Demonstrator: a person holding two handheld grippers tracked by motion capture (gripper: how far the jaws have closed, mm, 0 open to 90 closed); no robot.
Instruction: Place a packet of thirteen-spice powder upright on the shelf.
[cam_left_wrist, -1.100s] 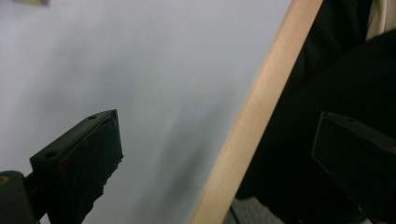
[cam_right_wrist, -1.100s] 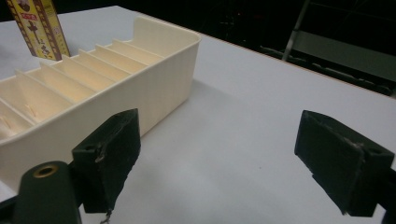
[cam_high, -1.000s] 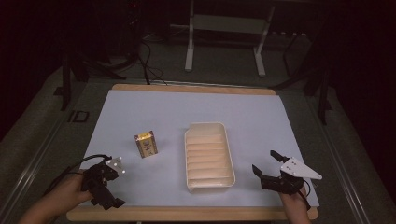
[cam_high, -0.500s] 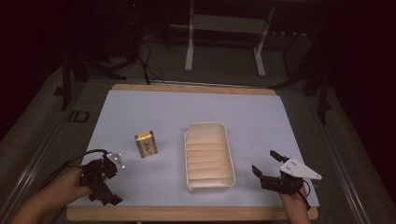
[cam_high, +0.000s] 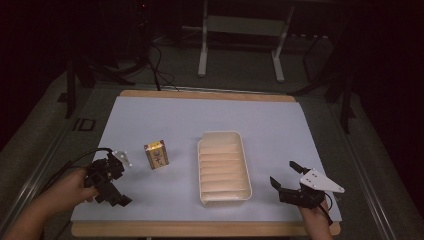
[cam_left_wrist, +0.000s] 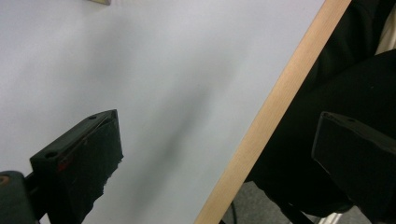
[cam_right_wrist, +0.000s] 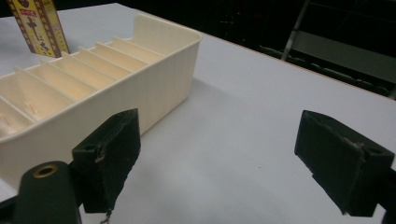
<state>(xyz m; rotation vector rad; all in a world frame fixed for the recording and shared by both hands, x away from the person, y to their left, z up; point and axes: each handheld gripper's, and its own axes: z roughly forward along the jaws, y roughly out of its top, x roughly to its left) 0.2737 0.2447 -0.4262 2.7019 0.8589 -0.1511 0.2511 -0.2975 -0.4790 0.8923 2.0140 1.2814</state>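
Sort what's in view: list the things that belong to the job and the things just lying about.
Job:
box
tray
left hand-held gripper, open
right hand-held gripper, open

Lying about:
white frame behind the table
cables on the floor

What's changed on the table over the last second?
The left gripper has slid back toward the table's left front corner, away from the yellow box, jaws open and empty. The right gripper, also open, the box and the cream tray stayed where they were.
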